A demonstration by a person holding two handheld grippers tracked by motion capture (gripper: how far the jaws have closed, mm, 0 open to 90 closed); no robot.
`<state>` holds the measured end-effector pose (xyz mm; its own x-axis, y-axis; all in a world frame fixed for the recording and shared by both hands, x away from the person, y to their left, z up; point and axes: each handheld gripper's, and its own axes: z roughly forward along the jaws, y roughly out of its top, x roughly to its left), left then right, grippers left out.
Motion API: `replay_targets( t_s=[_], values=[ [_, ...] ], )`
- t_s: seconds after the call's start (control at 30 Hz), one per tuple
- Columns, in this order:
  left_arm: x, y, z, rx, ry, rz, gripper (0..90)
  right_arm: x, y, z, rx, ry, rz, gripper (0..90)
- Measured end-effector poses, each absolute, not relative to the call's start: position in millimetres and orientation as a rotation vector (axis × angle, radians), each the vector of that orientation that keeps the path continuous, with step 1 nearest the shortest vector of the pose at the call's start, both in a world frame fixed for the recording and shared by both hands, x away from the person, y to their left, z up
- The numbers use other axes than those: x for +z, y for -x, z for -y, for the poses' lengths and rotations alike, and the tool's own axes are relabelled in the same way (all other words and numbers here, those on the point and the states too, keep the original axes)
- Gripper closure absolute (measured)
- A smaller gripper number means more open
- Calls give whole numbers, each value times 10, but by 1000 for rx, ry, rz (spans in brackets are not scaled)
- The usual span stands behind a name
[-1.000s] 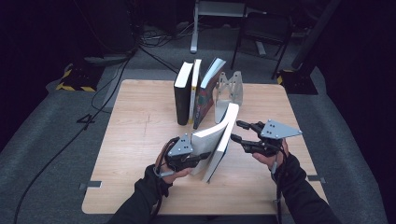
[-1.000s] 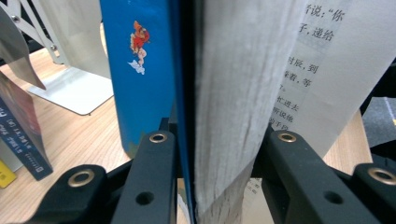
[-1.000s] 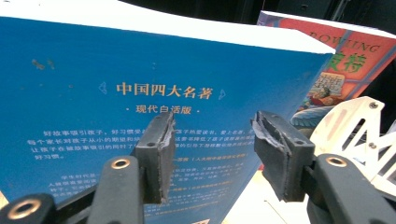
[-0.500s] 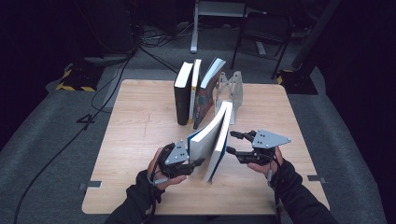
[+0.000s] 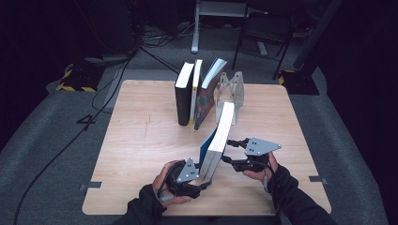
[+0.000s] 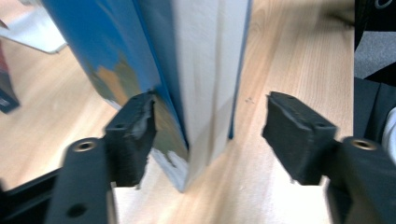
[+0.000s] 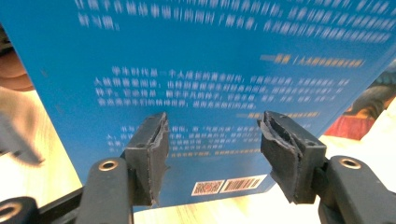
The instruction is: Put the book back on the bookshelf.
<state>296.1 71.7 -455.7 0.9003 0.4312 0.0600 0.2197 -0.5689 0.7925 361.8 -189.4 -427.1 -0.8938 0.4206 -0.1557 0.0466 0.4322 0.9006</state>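
The blue book [image 5: 218, 140] stands on its edge on the surface [image 5: 141, 140], leaning. The left gripper [image 6: 210, 135] has just been opening its jaws; the book sits between them but they do not squeeze it. The right gripper [image 7: 212, 154] has open jaws facing the back cover. The book could tip over, because nothing holds it. The right gripper view shows the barcode [image 7: 243, 183]; the left gripper view shows the pages [image 6: 210, 70].

Book [image 7: 210, 70]: blue cover w/ pale printed text, barcode; cream page block. Jaw pads: black. Table [image 5: 141, 140]: light wood grain. Upright books [image 5: 184, 93]: black spine; multicolour cover. Bookend [image 5: 232, 89]: pale grey
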Motion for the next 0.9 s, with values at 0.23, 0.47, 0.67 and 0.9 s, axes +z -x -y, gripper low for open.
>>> replay_targets(
  t_s=[0.23,0.47,0.67,0.9],
  values=[
    [-4634,-2914,-569,334,-2146,-580,207,-4312,-3621,1884,1454,-412,-2329,407],
    [-4694,-2937,-450,387,-2057,-722,226,-4348,-3631,1867,1460,-430,-2327,403],
    [-4698,-2982,-466,423,-1968,-807,402,-4358,-3636,1863,1451,-431,-2321,384],
    [-4659,-2998,-557,430,-2003,-773,488,-4348,-3650,1889,1446,-446,-2307,372]
  ],
)
